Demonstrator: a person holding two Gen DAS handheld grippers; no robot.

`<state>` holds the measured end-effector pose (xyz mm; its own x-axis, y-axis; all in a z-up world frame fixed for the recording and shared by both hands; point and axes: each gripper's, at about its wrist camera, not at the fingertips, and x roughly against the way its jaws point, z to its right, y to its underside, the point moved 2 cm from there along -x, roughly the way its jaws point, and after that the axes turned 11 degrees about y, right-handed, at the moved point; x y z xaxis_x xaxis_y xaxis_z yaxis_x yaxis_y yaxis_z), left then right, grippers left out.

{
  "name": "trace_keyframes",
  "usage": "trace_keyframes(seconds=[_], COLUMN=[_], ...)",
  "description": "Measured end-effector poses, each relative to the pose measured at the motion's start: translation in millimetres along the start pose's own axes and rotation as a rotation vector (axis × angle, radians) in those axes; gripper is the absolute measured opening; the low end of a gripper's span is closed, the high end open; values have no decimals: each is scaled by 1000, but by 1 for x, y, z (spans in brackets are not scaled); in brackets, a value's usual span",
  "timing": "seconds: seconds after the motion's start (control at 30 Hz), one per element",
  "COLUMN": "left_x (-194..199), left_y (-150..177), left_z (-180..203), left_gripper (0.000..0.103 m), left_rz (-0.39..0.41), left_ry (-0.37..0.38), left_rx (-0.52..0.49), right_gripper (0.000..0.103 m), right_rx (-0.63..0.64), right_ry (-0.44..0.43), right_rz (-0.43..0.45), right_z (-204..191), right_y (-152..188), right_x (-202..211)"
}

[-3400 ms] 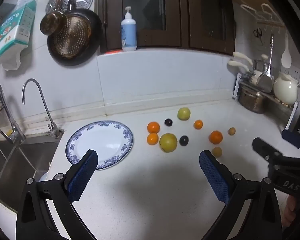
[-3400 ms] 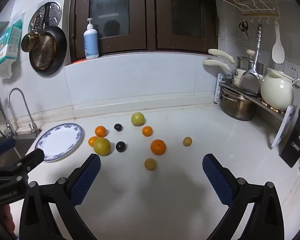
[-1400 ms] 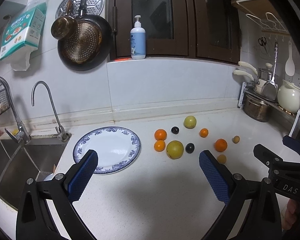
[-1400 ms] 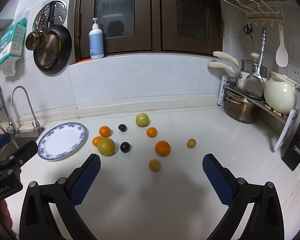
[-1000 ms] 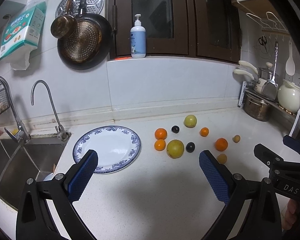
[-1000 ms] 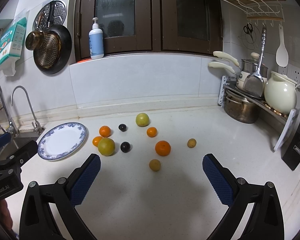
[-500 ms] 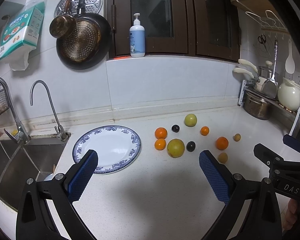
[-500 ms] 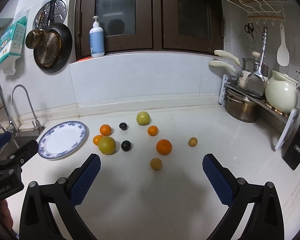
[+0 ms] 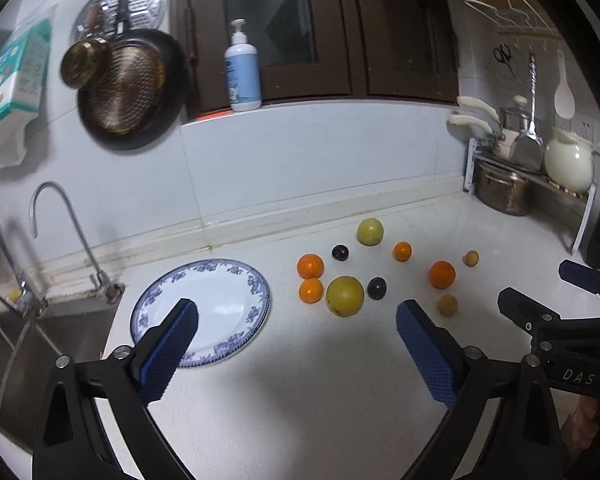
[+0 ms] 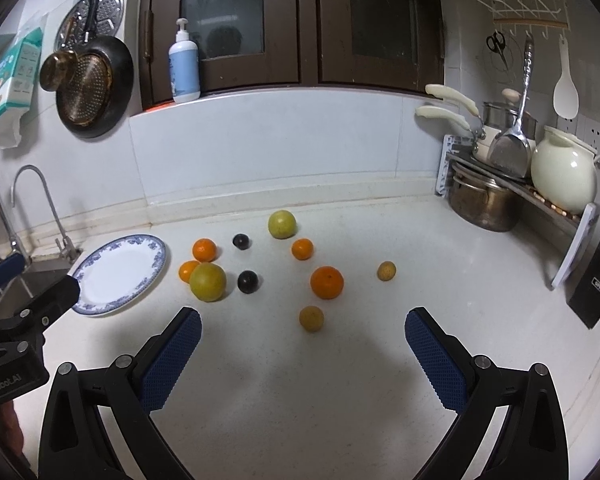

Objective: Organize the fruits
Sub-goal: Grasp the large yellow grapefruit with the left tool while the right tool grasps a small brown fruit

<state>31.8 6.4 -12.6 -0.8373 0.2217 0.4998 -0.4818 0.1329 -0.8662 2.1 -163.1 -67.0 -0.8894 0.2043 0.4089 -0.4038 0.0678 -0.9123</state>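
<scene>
Several fruits lie loose on the white counter: a large yellow-green one (image 9: 344, 295) (image 10: 207, 281), a green one (image 9: 370, 231) (image 10: 281, 224) at the back, several oranges such as the biggest (image 9: 442, 274) (image 10: 326, 282), two dark plums (image 9: 376, 288) (image 10: 247, 281) and two small tan fruits (image 10: 311, 318). An empty blue-rimmed white plate (image 9: 203, 308) (image 10: 119, 272) sits to their left. My left gripper (image 9: 295, 340) is open and empty, above the counter in front of the plate and fruits. My right gripper (image 10: 303, 344) is open and empty, just short of the near tan fruit.
A sink (image 9: 31, 344) with taps (image 9: 59, 232) lies left of the plate. A rack with a steel pot (image 10: 484, 204) and a white jar (image 10: 562, 176) stands at the right, with a black block (image 10: 598, 276) beside it. Pans (image 9: 127, 92) hang on the wall.
Both grippers have moved slightly closer to the counter and the fruits. Both stay open and empty. No fruit has moved.
</scene>
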Motion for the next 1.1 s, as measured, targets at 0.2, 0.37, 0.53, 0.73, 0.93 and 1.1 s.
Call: trace_keyframes(seconds=[0.2,0.37,0.53,0.73,0.93,1.1], left_x=[-29,-63,-99,-138,-164,-178], left_y=[-8,-9,-6,3,11,10], left_z=[2,3,2,5,3,3], left_gripper=[93,88,84,73,67,66], left_rz=[-24,-75,-136,-207,-263,-274], left_ry=[72,134,180,236,270,276], left_rx=[-69,-117,-131,-149,-140,-149], right_gripper=[101,94,86,76,64,55], right_rx=[-7,-20,-29,-26,-20,-11], right_ry=[-3,-9,-5,1,-2,-8], right_rz=[-32,-88,-152,-217,-257,-284], right_z=[-6,-12,-17,-22,-27,-29], right_y=[0,0,4,10,13,18], right_x=[-19,-46,-74,-102,-124,-137])
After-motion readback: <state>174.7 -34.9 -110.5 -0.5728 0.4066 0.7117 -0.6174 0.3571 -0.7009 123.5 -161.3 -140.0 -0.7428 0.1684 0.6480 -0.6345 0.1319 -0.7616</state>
